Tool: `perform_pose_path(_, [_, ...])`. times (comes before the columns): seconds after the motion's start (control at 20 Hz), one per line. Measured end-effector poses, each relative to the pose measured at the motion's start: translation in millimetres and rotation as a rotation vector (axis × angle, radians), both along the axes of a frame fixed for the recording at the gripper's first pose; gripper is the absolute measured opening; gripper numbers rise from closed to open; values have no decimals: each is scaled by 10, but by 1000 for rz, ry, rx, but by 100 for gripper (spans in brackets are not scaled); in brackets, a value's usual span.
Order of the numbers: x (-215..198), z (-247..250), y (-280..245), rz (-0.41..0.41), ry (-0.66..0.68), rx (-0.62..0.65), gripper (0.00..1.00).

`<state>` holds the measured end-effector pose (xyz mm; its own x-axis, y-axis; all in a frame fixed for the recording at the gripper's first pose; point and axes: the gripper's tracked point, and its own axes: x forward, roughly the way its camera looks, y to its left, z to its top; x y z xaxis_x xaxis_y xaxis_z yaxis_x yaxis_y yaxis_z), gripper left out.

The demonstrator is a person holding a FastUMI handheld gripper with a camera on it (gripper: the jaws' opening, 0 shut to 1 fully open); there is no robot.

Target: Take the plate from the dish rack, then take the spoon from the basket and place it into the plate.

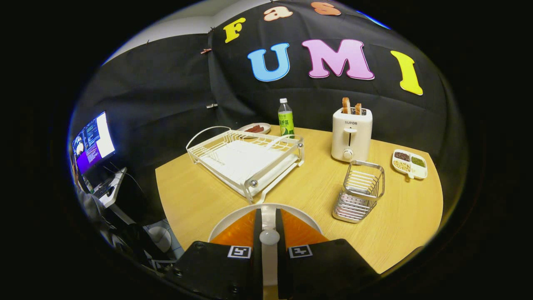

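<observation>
My hand-held gripper point(269, 227) has its fingers drawn close together, pinching the near rim of the plate point(233, 217), a white plate with an orange inside that sits between and just ahead of the fingers. Whether it rests on the tabletop point(200, 200) or hangs just above it, I cannot tell.

The dish rack point(245, 160) at my 11 o'clock stands with nothing in it, so I judge the first part done: the plate is out. The wire basket point(360, 191) stands at about 1 o'clock, near the plate but apart from it. I can't make out a spoon inside through the wires; it may lie low in there. So the spoon step is wholly left: let go of the plate, reach to the basket, lift the spoon, bring it back.

For room: the rack's near corner foot sits just beyond the plate's far rim, so pushing forward is tight. Bare wood lies between plate and basket, a clean path. The toaster point(351, 133) stands behind the basket at 1 o'clock, the green bottle point(285, 118) at 12, a divided snack dish point(410, 163) at 2. The tabletop's edge curves close by at 3 and at 9 o'clock, so I'd keep the plate inboard.
</observation>
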<state>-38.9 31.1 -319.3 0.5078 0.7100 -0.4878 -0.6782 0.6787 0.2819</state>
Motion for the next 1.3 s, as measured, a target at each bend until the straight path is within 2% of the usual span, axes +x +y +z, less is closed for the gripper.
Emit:
perform_pose_path(0.2, [5,1,56,-10,60,12,20])
perform_pose_path(0.35, [92,134,35,-46,56,14,87])
perform_pose_path(0.4, [113,237,5,-58,43,23,95])
perform_pose_path(0.45, [156,351,-31,-76,26,23,99])
perform_pose_path(0.6, [344,711,-166,-142,-46,12,99])
perform_pose_path(0.75, [485,1134,-327,-241,-102,3,99])
perform_pose_path(1.05, [686,2009,-709,-532,-234,-31,99])
perform_pose_path(1.15, [653,2230,-818,-625,-282,-46,99])
perform_pose_path(1.3, [501,2507,-866,-719,-324,-43,98])
